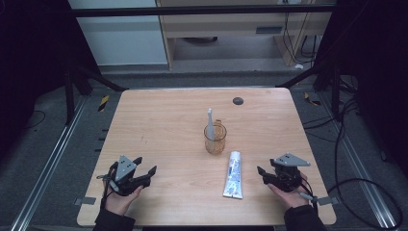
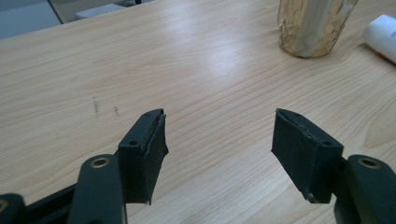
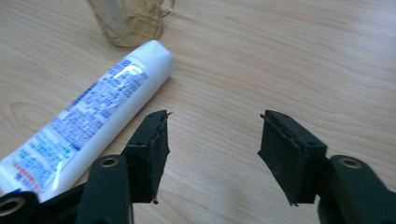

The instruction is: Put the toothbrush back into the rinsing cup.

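An amber glass cup (image 1: pixel 215 138) stands near the middle of the wooden table (image 1: pixel 163 120) with a white toothbrush (image 1: pixel 210 122) upright in it. A white toothpaste tube (image 1: pixel 234 174) with blue print lies flat just in front of the cup. My left gripper (image 1: pixel 146 169) rests at the front left, open and empty; the cup (image 2: pixel 314 25) and the tube's end (image 2: pixel 382 36) lie far ahead of its jaws (image 2: pixel 218 140). My right gripper (image 1: pixel 261 172) sits at the front right, open with nothing between its jaws (image 3: pixel 212 140); the tube (image 3: pixel 88 121) lies just to their left, the cup (image 3: pixel 128 21) beyond.
A small dark round cap (image 1: pixel 237 100) sits in the tabletop near the far edge. Black frame bars and cables run around the table on the floor. Bare wood stretches between the two grippers.
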A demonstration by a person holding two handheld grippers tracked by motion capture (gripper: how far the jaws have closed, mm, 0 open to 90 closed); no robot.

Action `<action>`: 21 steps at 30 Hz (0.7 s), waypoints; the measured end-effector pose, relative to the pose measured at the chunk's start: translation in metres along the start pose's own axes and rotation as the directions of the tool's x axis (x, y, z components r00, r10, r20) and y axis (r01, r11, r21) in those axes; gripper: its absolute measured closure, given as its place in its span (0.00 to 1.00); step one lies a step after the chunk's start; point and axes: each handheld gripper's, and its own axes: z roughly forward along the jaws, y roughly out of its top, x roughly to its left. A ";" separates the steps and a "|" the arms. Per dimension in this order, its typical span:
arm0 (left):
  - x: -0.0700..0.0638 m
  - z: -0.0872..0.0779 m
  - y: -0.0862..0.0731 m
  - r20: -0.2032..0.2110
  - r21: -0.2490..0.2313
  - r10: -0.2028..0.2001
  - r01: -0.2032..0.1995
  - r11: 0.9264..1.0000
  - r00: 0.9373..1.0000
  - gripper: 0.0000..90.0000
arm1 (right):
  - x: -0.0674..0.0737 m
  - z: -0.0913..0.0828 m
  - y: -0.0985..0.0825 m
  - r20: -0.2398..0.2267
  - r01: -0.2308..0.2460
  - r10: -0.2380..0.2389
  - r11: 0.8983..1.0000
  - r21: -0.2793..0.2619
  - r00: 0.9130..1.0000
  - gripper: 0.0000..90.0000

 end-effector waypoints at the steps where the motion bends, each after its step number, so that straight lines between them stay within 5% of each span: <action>1: 0.003 -0.001 -0.002 -0.006 0.007 -0.004 0.004 1.000 1.000 0.39 | 0.002 0.000 0.000 -0.012 0.003 -0.003 1.000 0.003 1.000 0.51; 12: 0.019 0.003 -0.012 -0.055 0.089 -0.017 0.022 0.996 0.998 0.43 | 0.028 0.006 0.004 -0.112 0.040 -0.034 0.998 0.045 0.993 0.71; 21: 0.020 0.005 -0.011 -0.059 0.108 -0.005 0.011 0.994 0.998 0.44 | 0.036 0.013 0.016 -0.152 0.033 -0.030 0.999 0.018 0.988 0.87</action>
